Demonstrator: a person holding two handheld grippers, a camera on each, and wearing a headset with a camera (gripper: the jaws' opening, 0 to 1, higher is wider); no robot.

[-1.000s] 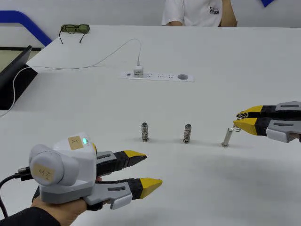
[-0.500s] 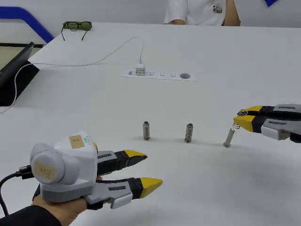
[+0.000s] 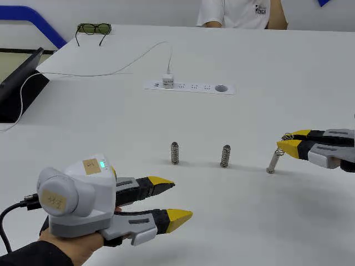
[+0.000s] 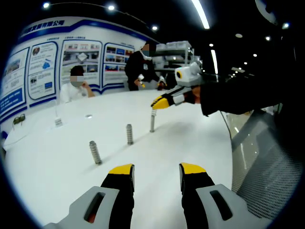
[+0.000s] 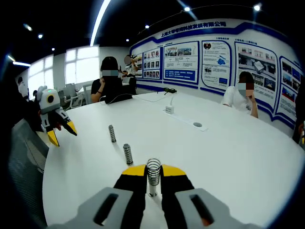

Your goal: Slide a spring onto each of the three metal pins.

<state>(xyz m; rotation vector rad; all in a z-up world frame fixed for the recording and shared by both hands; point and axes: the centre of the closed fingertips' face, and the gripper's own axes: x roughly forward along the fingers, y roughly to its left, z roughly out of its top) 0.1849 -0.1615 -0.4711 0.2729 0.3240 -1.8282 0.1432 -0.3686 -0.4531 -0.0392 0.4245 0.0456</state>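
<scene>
Spring (image 5: 153,168) — pinched in right tongs (image 3: 283,141) at pin (image 3: 272,163) | sticker (image 3: 90,166) writing illegible

**Left claw** (image 3: 182,198): two black jaws with yellow tips and grey slotted side plates. The rounded light-grey housing (image 3: 77,197) carries two tan paper stickers (image 3: 89,167) with handwritten marks and a small green light (image 3: 101,164). A black cable (image 3: 10,213) leaves the rear.

**Right claw** (image 3: 281,142): same black jaws, yellow tips and grey plates.

**Clothing:** black sleeve (image 3: 25,256) at the left wrist.
</scene>
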